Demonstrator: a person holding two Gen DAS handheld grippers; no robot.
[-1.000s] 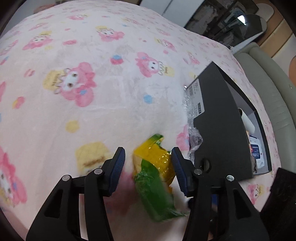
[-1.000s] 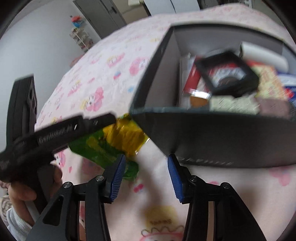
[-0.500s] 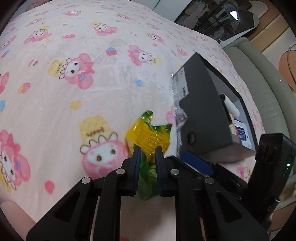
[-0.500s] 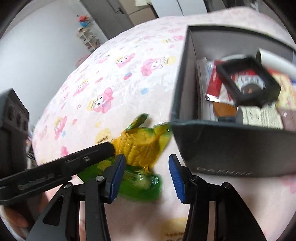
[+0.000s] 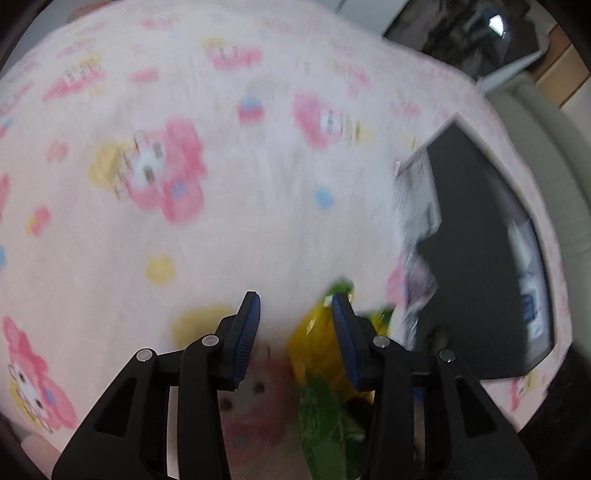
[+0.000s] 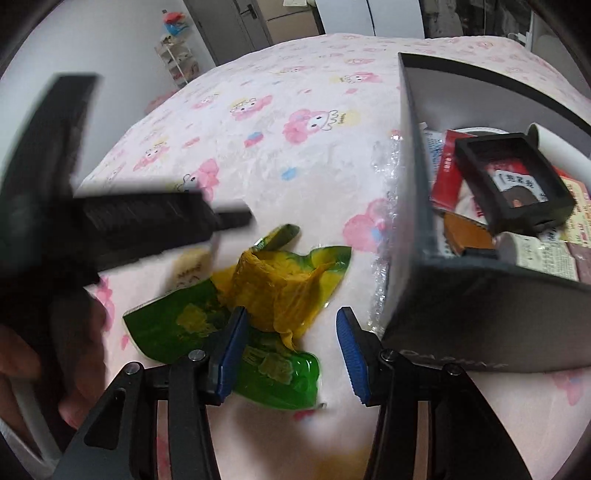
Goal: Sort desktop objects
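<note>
**Mia:** Both claws have their blue pads spread apart. My right claw holds nothing. Its left pad sits over the green end of the snack bag, but I cannot tell if it touches.

**Ben:** And the left claw?

**Mia:** Let go too. In its own view the bag lies by its right pad, at about 5 o'clock. That view is all blurry.

**Ben:** Where is the bag lying?

**Mia:** Flat on the pink blanket with the bunny pictures. It is yellow in the middle and green at the ends. From my right claw, the left claw shows at 10 o'clock, above the bag.

**Ben:** What is farther back?

**Mia:** At 2 o'clock stands the dark box, just beside the bag. Some crinkly clear wrap is pressed against its side. Inside the box are a little black frame, a red packet and some papers.

**Ben:** And way back?

**Mia:** At 11 o'clock, a small shelf by a gray door.
</note>
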